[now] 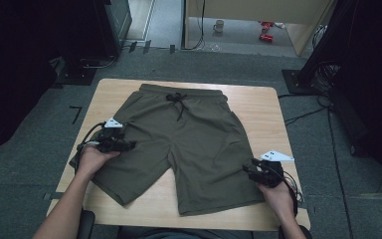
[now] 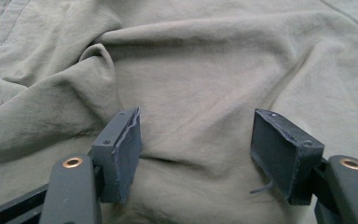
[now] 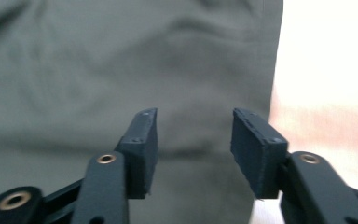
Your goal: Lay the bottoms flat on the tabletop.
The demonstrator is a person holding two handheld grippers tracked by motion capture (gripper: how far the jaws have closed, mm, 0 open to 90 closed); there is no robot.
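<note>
Left claw (image 1: 121, 143) spread over shorts (image 1: 189, 144) near worktop (image 1: 263, 107) left edge, nothing pinched. Right claw (image 1: 251, 168) spread at shorts' right hem. Shorts flat, centred. Pinch single fabric layer, lift evenly, avoid bunching.

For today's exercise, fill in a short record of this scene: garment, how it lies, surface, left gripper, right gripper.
garment: olive shorts with a dark drawstring
how it lies: spread flat, waistband at the far side
surface: wooden table
left gripper: jaws open over creased cloth on one leg
right gripper: jaws open, at the other leg's outer edge
</note>
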